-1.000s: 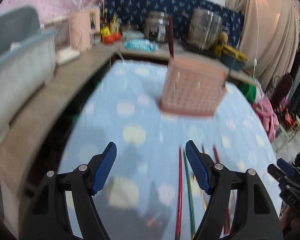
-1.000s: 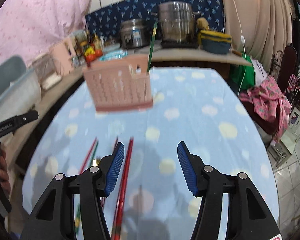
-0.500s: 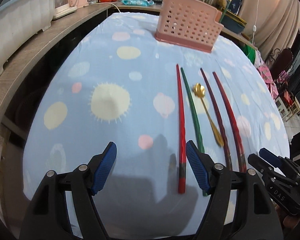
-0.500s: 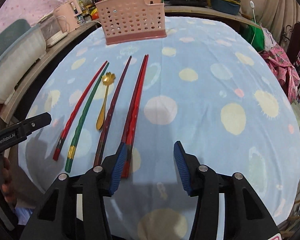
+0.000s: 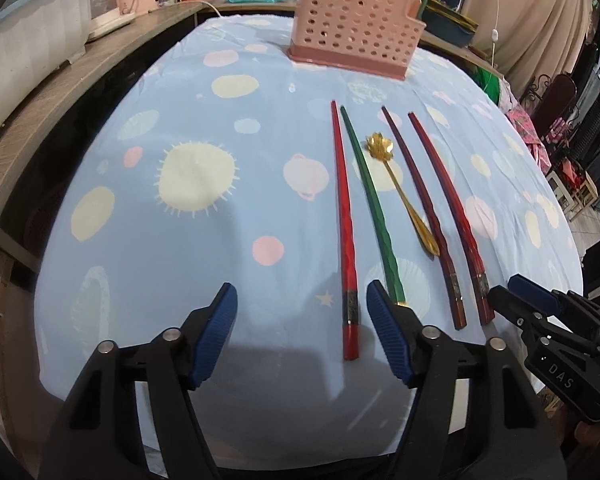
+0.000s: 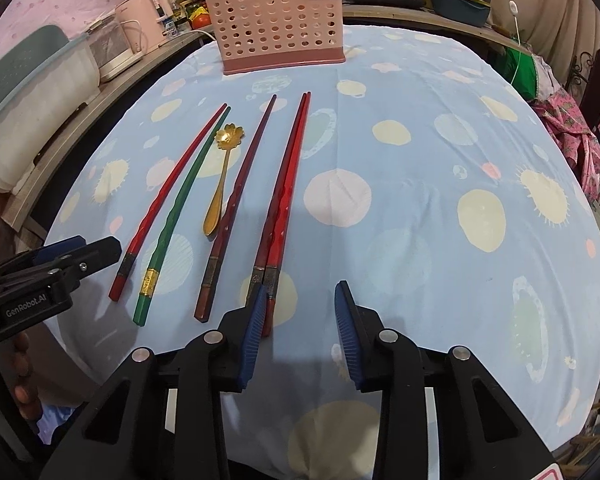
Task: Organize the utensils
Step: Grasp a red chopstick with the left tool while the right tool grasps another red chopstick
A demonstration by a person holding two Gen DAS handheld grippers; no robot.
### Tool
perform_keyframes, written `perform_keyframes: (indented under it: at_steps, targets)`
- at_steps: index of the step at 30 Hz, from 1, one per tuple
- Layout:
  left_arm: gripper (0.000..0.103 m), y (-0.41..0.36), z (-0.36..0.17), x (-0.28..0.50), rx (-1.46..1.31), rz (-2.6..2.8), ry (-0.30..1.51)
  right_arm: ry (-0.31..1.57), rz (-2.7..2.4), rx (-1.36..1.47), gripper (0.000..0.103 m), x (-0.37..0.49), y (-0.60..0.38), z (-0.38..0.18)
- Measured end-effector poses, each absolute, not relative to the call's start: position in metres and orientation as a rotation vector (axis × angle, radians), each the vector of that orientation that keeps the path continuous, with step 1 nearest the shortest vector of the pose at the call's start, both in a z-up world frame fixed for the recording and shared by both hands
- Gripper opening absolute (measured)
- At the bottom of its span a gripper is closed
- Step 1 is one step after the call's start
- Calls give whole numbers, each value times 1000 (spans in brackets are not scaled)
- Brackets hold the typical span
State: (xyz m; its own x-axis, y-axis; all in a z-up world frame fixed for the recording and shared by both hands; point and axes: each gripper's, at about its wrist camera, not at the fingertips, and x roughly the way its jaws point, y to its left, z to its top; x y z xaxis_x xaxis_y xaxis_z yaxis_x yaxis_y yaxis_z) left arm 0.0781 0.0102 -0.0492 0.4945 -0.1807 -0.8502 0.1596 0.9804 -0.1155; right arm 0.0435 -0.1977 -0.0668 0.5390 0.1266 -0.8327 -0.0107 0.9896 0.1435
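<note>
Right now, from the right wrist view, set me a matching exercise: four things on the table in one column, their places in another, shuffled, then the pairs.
Things:
1. basket
2. spoon
3. green chopstick
4. red pair

Places:
A. between the green chopstick and a dark chopstick
B. near ends by the right tool's left pad
C. far end of the cloth, upright
D. right beside the leftmost red chopstick

Pairs: 1-C, 2-A, 3-D, 4-B
</note>
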Motion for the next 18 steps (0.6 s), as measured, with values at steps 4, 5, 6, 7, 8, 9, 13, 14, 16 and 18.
perform_keyframes:
  at_steps: [4, 5, 6, 7, 8, 9, 13, 14, 16, 18]
  targets:
    - [59, 7, -55, 76, -8, -210, 1041, 999, 89, 113, 32, 42, -193, -68]
    - [59, 6, -55, 76, -3, -210, 1041, 999, 90, 111, 32, 42, -193, -69]
    - [59, 6, -55, 76, 0, -210, 1041, 1002, 93, 110, 30, 42, -193, -70]
    - [58, 6, -56, 76, 3, -209, 1040, 1007, 93, 107, 28, 42, -192, -71]
    - [58, 6, -56, 76, 5, -208, 1040, 1011, 89, 95, 27, 42, -191, -73]
    - [57, 6, -57, 76, 11, -204, 1041, 1007, 88, 87, 26, 41, -190, -73]
    - [51, 5, -58, 75, 27, -196, 1032, 1003, 86, 78, 25, 41, -189, -73]
    - [50, 5, -58, 75, 30, -195, 1031, 1003, 85, 80, 24, 41, -190, -73]
    - [45, 5, -58, 75, 36, -192, 1028, 1002, 84, 83, 23, 41, -190, -73]
    - [39, 5, -59, 74, 38, -190, 1025, 1001, 83, 83, 22, 41, -190, -73]
